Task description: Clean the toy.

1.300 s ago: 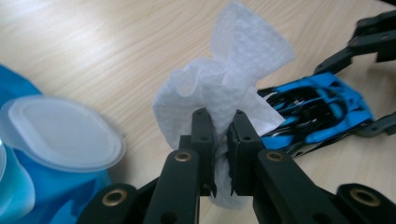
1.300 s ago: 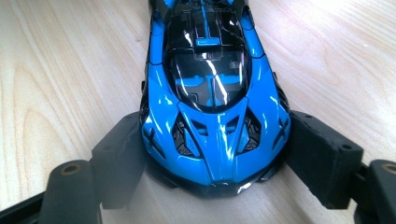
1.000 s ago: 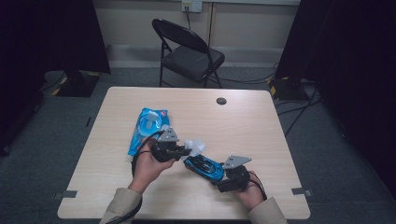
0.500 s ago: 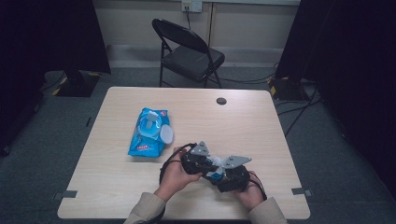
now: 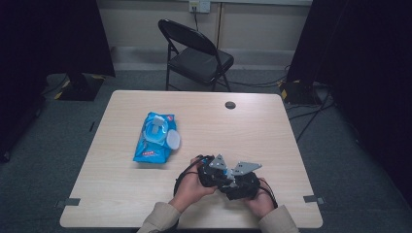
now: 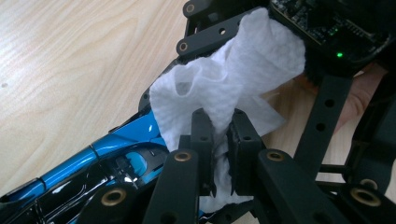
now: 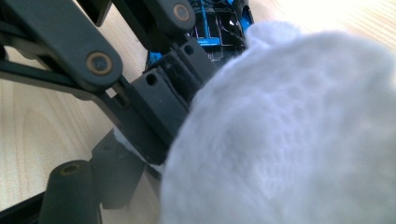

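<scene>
- Left gripper (image 6: pixel 219 154) is seen clenched on a white wipe (image 6: pixel 224 88); both black jaws pinch the crumpled sheet between them in the left gripper view.
- From that pinch the wipe billows upward and is draped against the frame of the right gripper (image 5: pixel 243 183).
- Just beneath the wipe a glossy blue toy car (image 6: pixel 107 158) is seen, its bodywork running from the lower left corner toward the wipe, lying over the wooden table (image 6: pixel 70 60).
- Whether the wipe actually touches the car's paint cannot be told for certain, though the two overlap closely in the left gripper view.
- Right gripper's jaws are set wide, and the car appears to be gripped between them; the wipe blocks most of the right gripper view, so that grip is not plainly confirmed.
- In the right gripper view, a strip of the car's blue and black top is glimpsed at the upper edge, behind the left gripper's linkage.
- From the high view, both grippers are found pressed close together near the front edge of the table, each held in one of the person's hands, left hand (image 5: pixel 190 187) beside right hand (image 5: pixel 260 204).
- Well apart from them, to the left and farther back, a blue pack of wipes (image 5: pixel 155 137) is lying flat with its round white lid flipped open.
</scene>
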`<state>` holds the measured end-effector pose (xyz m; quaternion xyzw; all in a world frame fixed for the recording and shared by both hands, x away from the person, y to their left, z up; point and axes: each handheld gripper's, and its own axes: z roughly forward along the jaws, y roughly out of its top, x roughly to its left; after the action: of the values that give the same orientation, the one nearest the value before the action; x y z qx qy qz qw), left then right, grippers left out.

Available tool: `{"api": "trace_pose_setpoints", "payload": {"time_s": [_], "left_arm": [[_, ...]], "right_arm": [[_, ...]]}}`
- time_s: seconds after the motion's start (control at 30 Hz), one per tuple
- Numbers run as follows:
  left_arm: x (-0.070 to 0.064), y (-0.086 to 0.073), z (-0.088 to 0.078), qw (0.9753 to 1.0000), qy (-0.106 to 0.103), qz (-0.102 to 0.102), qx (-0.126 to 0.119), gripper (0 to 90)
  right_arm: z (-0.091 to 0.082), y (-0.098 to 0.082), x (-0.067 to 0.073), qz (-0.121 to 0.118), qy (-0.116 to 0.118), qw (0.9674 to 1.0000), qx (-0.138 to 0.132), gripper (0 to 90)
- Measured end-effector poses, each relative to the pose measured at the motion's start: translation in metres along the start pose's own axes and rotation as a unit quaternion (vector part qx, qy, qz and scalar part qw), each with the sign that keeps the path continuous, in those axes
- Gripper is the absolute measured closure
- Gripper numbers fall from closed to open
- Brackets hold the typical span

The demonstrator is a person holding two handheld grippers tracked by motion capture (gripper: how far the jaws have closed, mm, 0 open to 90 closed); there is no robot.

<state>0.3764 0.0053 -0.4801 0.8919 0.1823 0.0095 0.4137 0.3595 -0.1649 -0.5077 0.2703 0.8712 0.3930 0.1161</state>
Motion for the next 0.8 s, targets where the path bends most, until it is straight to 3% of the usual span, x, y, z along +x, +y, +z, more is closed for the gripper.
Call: {"api": "trace_pose_setpoints", "payload": {"time_s": [0.13, 0.63, 0.8], "left_arm": [[0.001, 0.0, -0.002, 1.0, 0.006, 0.003, 0.001, 82.4], [0.021, -0.007, -0.023, 0.9992, 0.026, -0.026, -0.015, 82.2], [0.022, -0.007, -0.025, 0.9991, 0.029, -0.025, -0.016, 82.3]], "right_arm": [[0.0, 0.0, 0.0, 0.0, 0.0, 1.0, 0.0, 24.0], [0.0, 0.0, 0.0, 0.001, 0.001, 1.0, 0.001, 24.0], [0.0, 0.0, 0.0, 0.001, 0.001, 1.0, 0.001, 24.0]]}}
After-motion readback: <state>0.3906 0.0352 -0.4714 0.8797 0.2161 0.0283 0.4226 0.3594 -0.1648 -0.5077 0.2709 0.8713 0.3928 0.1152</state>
